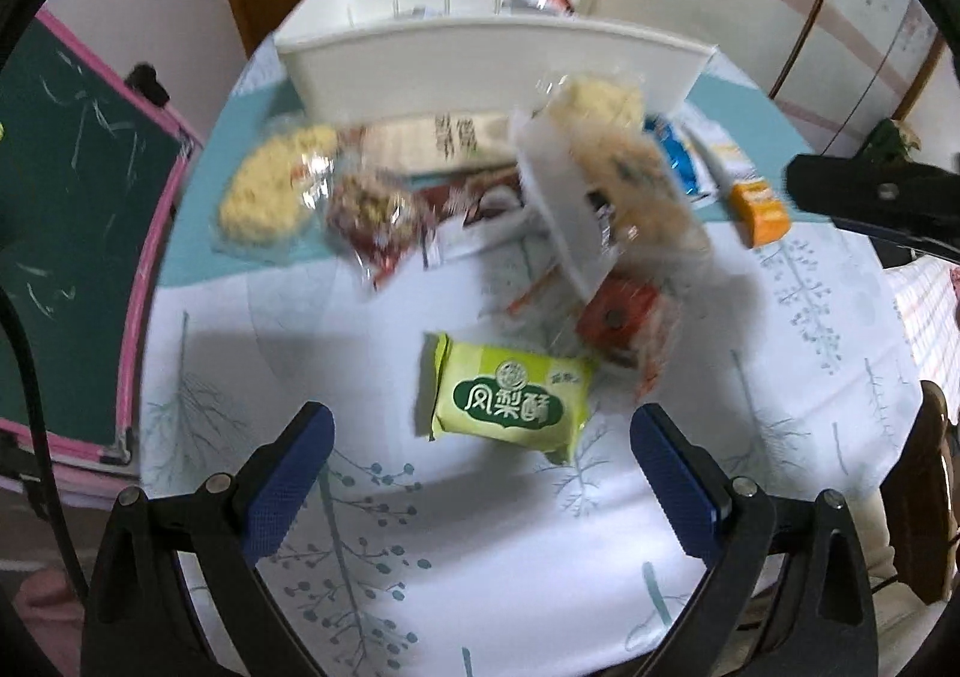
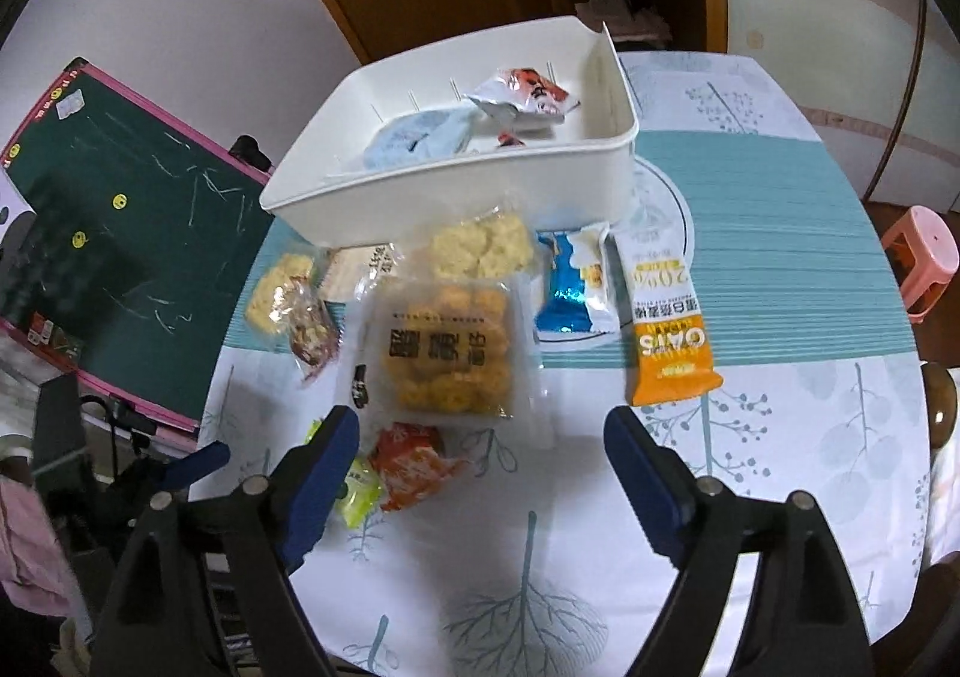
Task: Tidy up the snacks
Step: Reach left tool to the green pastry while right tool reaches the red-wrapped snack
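Observation:
A white bin (image 1: pixel 480 59) (image 2: pixel 456 185) stands at the far side of the table and holds a few packets (image 2: pixel 522 92). Loose snacks lie in front of it. A green pineapple-cake packet (image 1: pixel 510 404) lies just ahead of my open, empty left gripper (image 1: pixel 480 437); it shows partly behind the left finger in the right wrist view (image 2: pixel 357 491). My right gripper (image 2: pixel 480 431) is open and empty, above a clear pack of yellow puffs (image 2: pixel 450 347) and an orange-red packet (image 2: pixel 411 461). An orange oat bar (image 2: pixel 666 329) (image 1: pixel 759 212) lies to the right.
A blue-and-white packet (image 2: pixel 570 287), pale cracker packs (image 2: pixel 486 248) (image 1: pixel 270 191) and a red nut packet (image 1: pixel 372 215) lie near the bin. A green chalkboard with pink frame (image 2: pixel 120 233) (image 1: pixel 72 233) stands left of the table. A pink stool (image 2: pixel 924 257) is at right.

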A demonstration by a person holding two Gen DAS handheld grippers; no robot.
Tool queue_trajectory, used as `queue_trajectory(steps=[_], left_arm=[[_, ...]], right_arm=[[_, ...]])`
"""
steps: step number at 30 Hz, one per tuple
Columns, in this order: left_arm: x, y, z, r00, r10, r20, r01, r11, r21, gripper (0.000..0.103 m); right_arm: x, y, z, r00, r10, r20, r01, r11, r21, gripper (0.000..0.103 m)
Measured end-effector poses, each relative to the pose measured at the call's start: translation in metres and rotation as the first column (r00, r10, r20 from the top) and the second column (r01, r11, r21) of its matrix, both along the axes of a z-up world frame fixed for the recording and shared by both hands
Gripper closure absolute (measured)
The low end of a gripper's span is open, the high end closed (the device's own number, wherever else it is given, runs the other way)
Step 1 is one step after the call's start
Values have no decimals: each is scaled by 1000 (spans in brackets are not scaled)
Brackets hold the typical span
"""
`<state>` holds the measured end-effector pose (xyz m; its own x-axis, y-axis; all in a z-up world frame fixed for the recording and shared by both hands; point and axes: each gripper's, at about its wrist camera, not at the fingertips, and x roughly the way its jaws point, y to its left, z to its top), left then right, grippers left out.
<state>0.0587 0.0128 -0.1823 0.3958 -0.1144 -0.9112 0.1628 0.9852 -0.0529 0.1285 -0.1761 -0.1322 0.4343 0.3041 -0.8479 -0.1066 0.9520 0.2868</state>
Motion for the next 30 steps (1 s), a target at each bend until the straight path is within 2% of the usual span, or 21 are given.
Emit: queue_trajectory(steps=[6,16,19,24,27,30], left_arm=[[7,1,-29,997,11,-77,-12,1000,-15,4],[14,-3,-43,995,6,-99,-8,1000,-23,8],[17,-4,-43,995,4,-95,-6,1000,-23,8],[20,-3,-42,996,7,-94,-10,999,-37,8],[19,1,-41,996,8,-90,-11,999,-34,9],[19,2,-40,996,9,-84,-12,999,-30,13]], right_arm=[[2,8,-16,999,38,-29,-38,999,-5,15],[-3,40,-45,988,129,-91,-131,991,-20,16],[0,46,-49,985,142,-93,-146,989,-31,18],[11,55,-67,975,163,-149,-168,985,-25,34],[15,60,-75,970,179,-166,-181,983,-2,33],[15,65,-76,969,194,-152,-199,980,-17,34]])
